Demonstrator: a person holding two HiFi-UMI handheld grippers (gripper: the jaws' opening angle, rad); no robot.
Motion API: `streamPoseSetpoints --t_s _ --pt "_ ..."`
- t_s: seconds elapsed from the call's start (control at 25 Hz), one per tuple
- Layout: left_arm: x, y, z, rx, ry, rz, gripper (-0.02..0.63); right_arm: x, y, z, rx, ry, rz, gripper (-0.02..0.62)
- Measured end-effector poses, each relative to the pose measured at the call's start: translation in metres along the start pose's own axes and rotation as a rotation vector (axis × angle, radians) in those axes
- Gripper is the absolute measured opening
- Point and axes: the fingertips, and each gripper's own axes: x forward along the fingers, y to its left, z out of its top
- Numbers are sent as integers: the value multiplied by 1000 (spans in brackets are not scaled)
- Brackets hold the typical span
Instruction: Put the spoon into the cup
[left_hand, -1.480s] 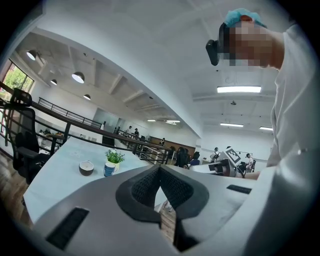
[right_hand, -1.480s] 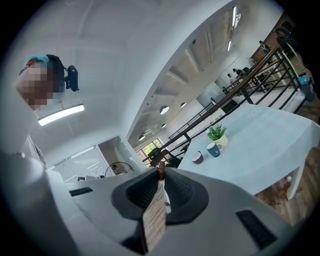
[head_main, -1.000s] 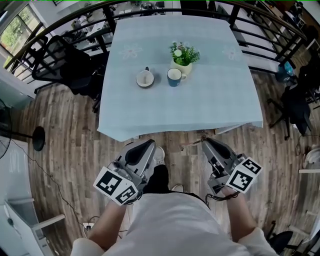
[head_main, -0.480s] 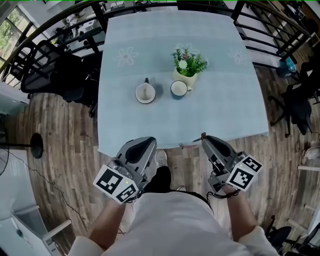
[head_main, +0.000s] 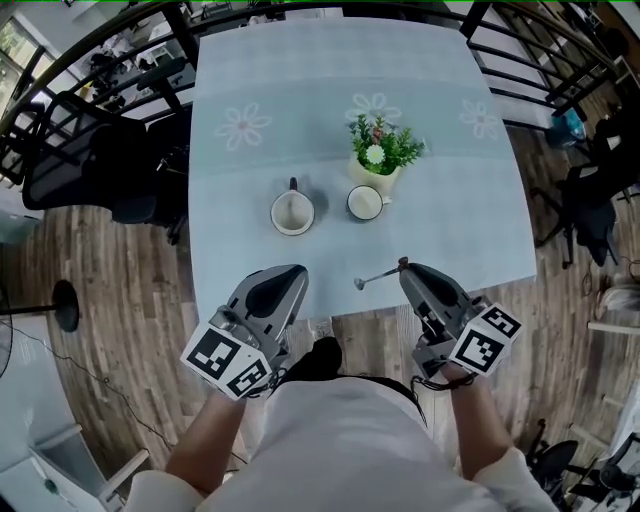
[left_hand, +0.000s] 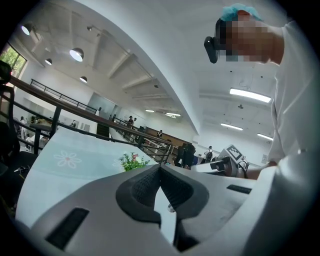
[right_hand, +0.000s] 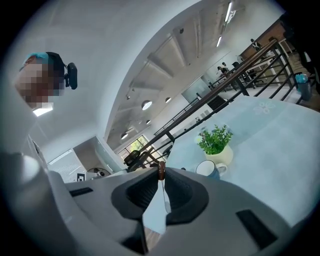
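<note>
Pale blue cloth printed with daisies covered the table (head_main: 440, 240), which stood on a wood-plank floor (head_main: 120, 300) with dark railings (head_main: 560, 60) round it. On the cloth sat a white cup (head_main: 293, 212), a blue cup (head_main: 366, 203) just beside it to the right, and a potted plant (head_main: 380, 158) just behind the blue one. The right gripper (head_main: 405, 270) had its jaws pinched on the handle of the spoon (head_main: 378, 276), which stuck out leftward above the table's near edge, its bowl hanging free and well short of either cup. The left gripper (head_main: 297, 272) hovered at the same edge, jaws pressed together with nothing between them. By my reading the pick-up was done; carrying the spoon forward, tipping it over a cup's mouth and letting go all remained, and which cup was meant could not be told. No brand, label or legible writing showed anywhere, only the black-and-white square markers (head_main: 230, 362) on the gripper cubes
</note>
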Motion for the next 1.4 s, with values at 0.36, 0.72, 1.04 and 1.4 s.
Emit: streamPoseSetpoints --t_s 0.36,0.72,1.04,1.4 --pt "10 41 6 -9 17 -27 21 40 -6 18 -10 -12 -27 51" --pt "19 52 -1 -25 38 -18 21 56 -16 27 -18 -11 -28 51" --pt "28 55 -16 -46 59 39 21 70 -37 44 -98 4 -13 51" --pt "61 63 -22 -60 86 119 21 99 -80 63 -218 70 12 51"
